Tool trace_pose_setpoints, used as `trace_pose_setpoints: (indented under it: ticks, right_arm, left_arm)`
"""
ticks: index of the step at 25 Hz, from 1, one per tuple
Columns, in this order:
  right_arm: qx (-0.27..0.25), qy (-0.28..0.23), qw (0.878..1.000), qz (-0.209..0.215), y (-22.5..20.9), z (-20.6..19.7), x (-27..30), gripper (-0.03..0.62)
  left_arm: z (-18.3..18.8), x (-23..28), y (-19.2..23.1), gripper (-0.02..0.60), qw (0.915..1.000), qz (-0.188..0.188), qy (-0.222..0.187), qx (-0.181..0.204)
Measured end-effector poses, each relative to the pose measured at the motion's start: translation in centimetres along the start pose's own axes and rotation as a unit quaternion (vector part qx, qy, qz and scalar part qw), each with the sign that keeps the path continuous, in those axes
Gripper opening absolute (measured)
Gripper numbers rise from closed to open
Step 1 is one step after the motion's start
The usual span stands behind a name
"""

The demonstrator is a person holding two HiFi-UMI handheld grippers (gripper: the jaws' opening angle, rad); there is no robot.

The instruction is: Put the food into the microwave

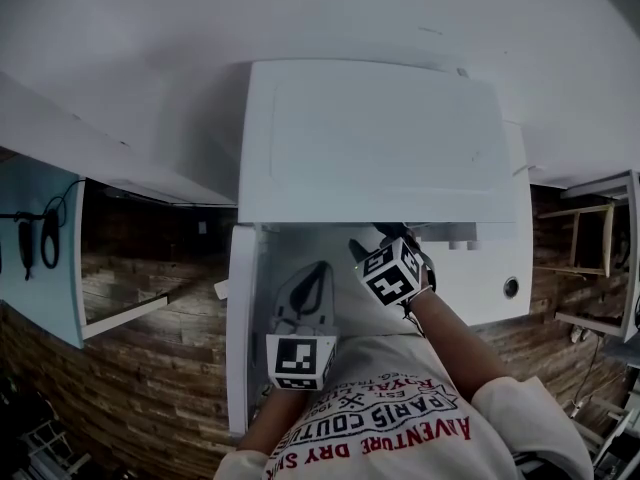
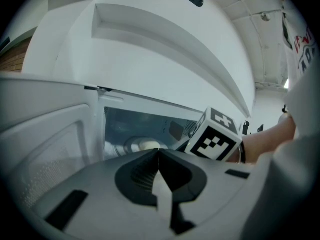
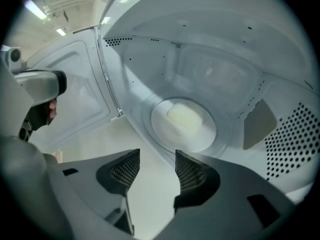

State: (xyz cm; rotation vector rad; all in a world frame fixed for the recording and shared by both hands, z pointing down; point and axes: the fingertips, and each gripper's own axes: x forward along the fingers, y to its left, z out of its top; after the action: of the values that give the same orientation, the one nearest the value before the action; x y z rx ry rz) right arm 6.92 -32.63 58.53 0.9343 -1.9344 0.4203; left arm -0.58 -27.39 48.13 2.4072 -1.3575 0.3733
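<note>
The white microwave (image 1: 380, 138) stands with its door (image 3: 75, 94) swung open to the left. Inside, a pale yellow piece of food (image 3: 185, 118) lies on a white plate (image 3: 207, 134) in the middle of the cavity floor. My right gripper (image 3: 157, 159) is at the cavity mouth, open, with nothing between its jaws and the plate just beyond them. My left gripper (image 2: 159, 154) is shut and empty, held in front of the opening near the door. From it I see the food (image 2: 145, 145) and the right gripper's marker cube (image 2: 216, 136).
The microwave's control panel with a round knob (image 1: 511, 287) is on the right of the opening. Perforated vents (image 3: 295, 139) line the cavity's right wall. A wooden stool (image 1: 590, 233) stands on the plank floor at right, a light-blue panel (image 1: 40, 258) at left.
</note>
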Motion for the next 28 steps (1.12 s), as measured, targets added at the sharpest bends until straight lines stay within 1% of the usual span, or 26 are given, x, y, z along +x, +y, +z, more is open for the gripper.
trace_pose_setpoints:
  ticks: [1,3,4,5,6,8,10,13,16,19,21,23,25,28]
  right_arm:
    - [0.008,-0.005,1.000,0.002,0.1,0.1,-0.3,0.226]
    - [0.026,-0.023,0.999,-0.004,0.0,0.3,-1.2,0.179]
    - [0.036,-0.037,0.999,-0.012,-0.1,0.5,-2.0,0.124]
    - [0.044,-0.055,0.997,-0.022,-0.3,0.8,-2.9,0.034]
    - [0.049,-0.074,0.996,-0.031,-0.5,1.1,-3.9,0.025]
    - [0.048,-0.111,0.992,-0.041,-0.3,1.6,-6.1,0.023]
    - [0.048,-0.145,0.987,-0.039,0.2,2.0,-8.2,0.017]
    - [0.058,-0.200,0.977,-0.042,0.3,2.7,-11.9,0.012]
    - [0.064,-0.261,0.961,-0.062,-0.2,3.7,-16.0,0.012]
    - [0.064,-0.315,0.943,-0.082,-0.6,4.1,-20.2,0.012]
    - [0.067,-0.351,0.930,-0.087,-0.8,4.0,-22.5,0.012]
    - [0.082,-0.385,0.916,-0.084,-1.2,3.4,-24.2,0.012]
    - [0.098,-0.405,0.905,-0.086,-1.5,2.4,-25.6,0.012]
    - [0.099,-0.419,0.896,-0.108,-1.9,1.2,-27.4,0.012]
  left_arm:
    - [0.0,-0.1,0.1,0.006,1.0000,0.002,0.000,-0.001]
    - [-0.1,-0.2,0.3,0.006,1.0000,0.006,0.001,-0.003]
    - [-0.1,-0.3,0.3,0.006,1.0000,0.008,0.002,-0.004]
    - [0.1,-0.4,0.2,0.006,1.0000,0.009,0.001,-0.004]
    - [0.3,-0.4,0.1,0.006,0.9999,0.009,-0.001,-0.004]
    - [0.9,-0.4,-0.4,0.006,0.9999,0.010,-0.006,-0.001]
    - [1.8,-0.5,-1.2,0.006,0.9998,0.008,-0.017,0.004]
    - [3.7,-0.9,-2.8,0.006,0.9991,0.002,-0.039,0.019]
    - [6.0,-1.6,-4.4,0.006,0.9968,0.000,-0.068,0.043]
    - [8.1,-2.8,-5.9,0.006,0.9926,0.007,-0.100,0.069]
    - [9.6,-3.8,-7.2,0.006,0.9896,0.003,-0.123,0.074]
    - [10.7,-4.9,-8.5,0.006,0.9863,-0.006,-0.148,0.073]
    - [10.9,-5.9,-9.7,0.006,0.9841,-0.009,-0.160,0.076]
    - [10.7,-6.7,-10.9,0.006,0.9840,-0.003,-0.159,0.081]
